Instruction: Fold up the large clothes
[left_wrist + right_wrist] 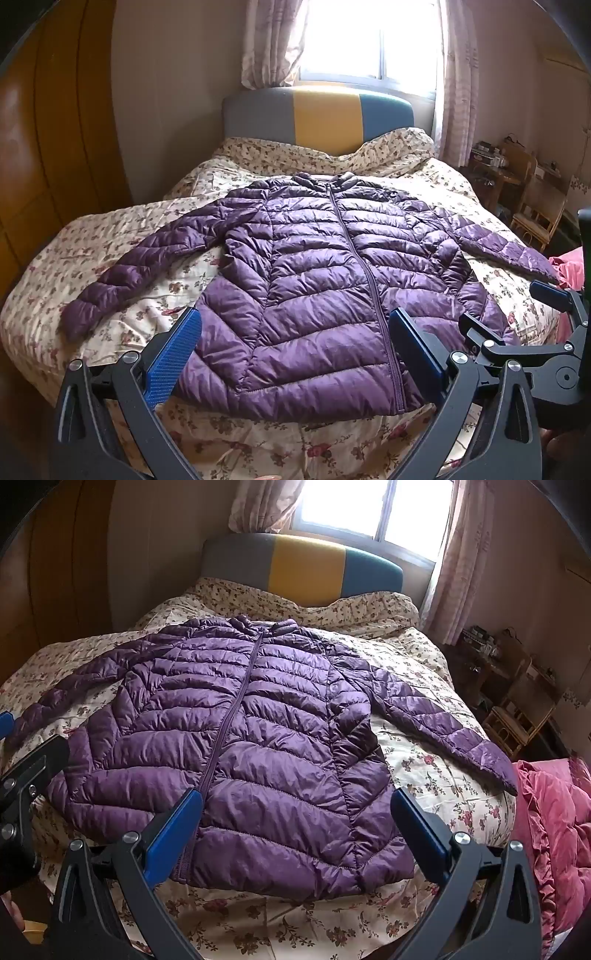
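A purple quilted puffer jacket (306,266) lies flat and zipped on the floral quilt (110,332), collar towards the headboard and both sleeves spread out. Its hem (295,398) is nearest me. My left gripper (295,328) hovers open over the hem's left half, blue pads (177,347) wide apart and gripping nothing. In the right wrist view the same jacket (258,738) fills the bed. My right gripper (295,808) is open above the hem's right half, also gripping nothing. That gripper (509,306) also shows at the right of the left wrist view.
A grey, yellow and teal headboard (321,110) stands under a bright window with curtains. A wooden wardrobe (55,147) lines the left wall. Pink ruffled bedding (554,812) lies at the bed's right side. Wooden chairs and a cluttered table (528,192) stand beyond it.
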The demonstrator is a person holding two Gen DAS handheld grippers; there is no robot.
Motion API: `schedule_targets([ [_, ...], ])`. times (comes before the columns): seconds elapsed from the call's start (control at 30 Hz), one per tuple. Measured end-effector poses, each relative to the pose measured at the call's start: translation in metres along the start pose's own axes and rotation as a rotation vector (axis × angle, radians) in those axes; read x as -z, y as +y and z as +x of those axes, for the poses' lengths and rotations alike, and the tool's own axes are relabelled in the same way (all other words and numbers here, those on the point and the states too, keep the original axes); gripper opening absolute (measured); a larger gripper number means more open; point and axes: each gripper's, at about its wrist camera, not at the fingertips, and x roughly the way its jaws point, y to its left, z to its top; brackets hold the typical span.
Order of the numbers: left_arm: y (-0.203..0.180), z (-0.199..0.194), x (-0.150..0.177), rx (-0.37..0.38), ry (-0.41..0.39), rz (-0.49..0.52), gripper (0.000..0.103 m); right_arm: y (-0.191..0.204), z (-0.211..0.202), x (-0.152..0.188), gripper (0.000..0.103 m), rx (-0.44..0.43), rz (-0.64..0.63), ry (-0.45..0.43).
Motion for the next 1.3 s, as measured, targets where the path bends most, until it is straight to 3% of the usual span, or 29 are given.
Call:
schedule_targets([
  [1.3, 0.007, 0.009, 0.015, -0.011, 0.011, -0.013, 0.100, -0.002, 0.017, 0.000, 0.101, -0.006, 0.005, 0.038],
])
